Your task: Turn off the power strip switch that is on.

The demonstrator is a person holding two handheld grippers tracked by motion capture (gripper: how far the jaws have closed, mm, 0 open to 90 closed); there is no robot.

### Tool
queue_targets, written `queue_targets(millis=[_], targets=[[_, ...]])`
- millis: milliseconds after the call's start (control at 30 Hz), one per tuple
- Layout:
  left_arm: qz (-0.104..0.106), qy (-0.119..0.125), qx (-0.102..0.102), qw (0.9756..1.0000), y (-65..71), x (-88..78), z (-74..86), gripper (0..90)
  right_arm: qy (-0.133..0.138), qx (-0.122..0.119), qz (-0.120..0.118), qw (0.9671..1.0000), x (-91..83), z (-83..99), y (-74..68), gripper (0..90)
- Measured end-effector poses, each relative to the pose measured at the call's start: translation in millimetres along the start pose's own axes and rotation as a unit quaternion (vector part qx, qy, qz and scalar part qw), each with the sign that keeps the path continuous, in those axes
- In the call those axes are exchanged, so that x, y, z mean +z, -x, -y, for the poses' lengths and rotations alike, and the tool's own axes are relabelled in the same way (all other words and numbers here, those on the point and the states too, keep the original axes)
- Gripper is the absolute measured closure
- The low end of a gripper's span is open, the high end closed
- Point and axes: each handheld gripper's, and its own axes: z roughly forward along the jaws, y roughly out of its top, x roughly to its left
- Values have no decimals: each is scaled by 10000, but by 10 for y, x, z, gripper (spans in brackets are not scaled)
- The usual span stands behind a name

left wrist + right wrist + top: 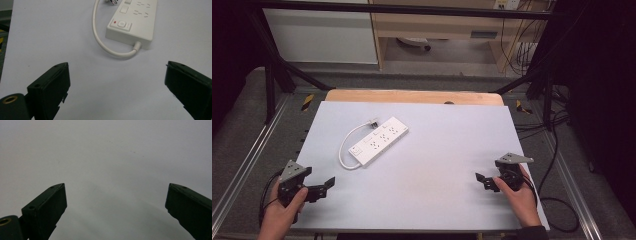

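From the high view we see a white power strip lying flat on the pale counter, left of centre and toward the far side, its cable looping round to a plug beside its far end. Our left gripper rests near the front left corner, our right gripper near the front right, well apart from the strip; both stand with jaws apart and hold nothing.

In the left gripper view the strip's switch end lies ahead between the wide-spread jaws, with the cable curving out of the near corner. We judge the main risk here: closing on the cable loop rather than the body would drag the strip askew, and a grip on the smooth near corner alone could let it pivot or slip.

In the right gripper view the open jaws face bare counter. Reaching across, we could snag the trailing cable.
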Motion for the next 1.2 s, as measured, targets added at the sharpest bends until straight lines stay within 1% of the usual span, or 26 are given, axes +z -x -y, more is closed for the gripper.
queue_targets(millis=[167,233,300,400,567,700,733,800,833,900,933,967,1000,1100,1167,1200], targets=[[29,68,-36,10000,3,-4,-3,62,4,-38,27,10000,2,2,0,42],[33,69,-37,10000,5,-1,-2,64,42,-76,30,10000,-1,0,-1,42],[52,81,-52,9999,7,-1,-5,66,80,-47,39,9999,-6,-3,-7,42],[73,128,-64,9999,14,-7,-14,67,155,-70,64,9998,-21,-8,-10,42],[202,215,-135,9995,50,-5,-44,69,295,-67,104,9995,-41,-15,-36,42],[268,209,-83,9994,98,23,-90,69,342,-80,91,9993,-40,-24,-48,42],[297,192,-99,9993,110,37,-106,71,346,-76,85,9993,-36,-25,-54,42],[347,167,-113,9992,139,74,-146,72,337,-88,79,9994,-33,-25,-58,42],[362,151,-116,9992,156,93,-172,76,313,-141,63,9994,-28,-24,-65,42],[398,138,-56,9991,187,135,-229,77,304,-168,46,9994,-19,-25,-75,42],[424,88,16,9991,207,185,-291,78,296,-186,31,9994,-15,-27,-77,42],[438,83,16,9990,214,213,-324,79,303,-215,22,9993,-9,-28,-79,42],[438,83,16,9990,214,213,-324,79,303,-215,22,9993,-9,-28,-79,42],[423,72,40,9991,237,309,-429,79,302,-248,-25,9992,-2,-34,-101,42],[468,77,47,9989,260,371,-501,80,307,-243,-34,9992,-4,-35,-104,42],[510,81,64,9986,282,430,-573,81,313,-245,-33,9992,-4,-35,-102,42]])
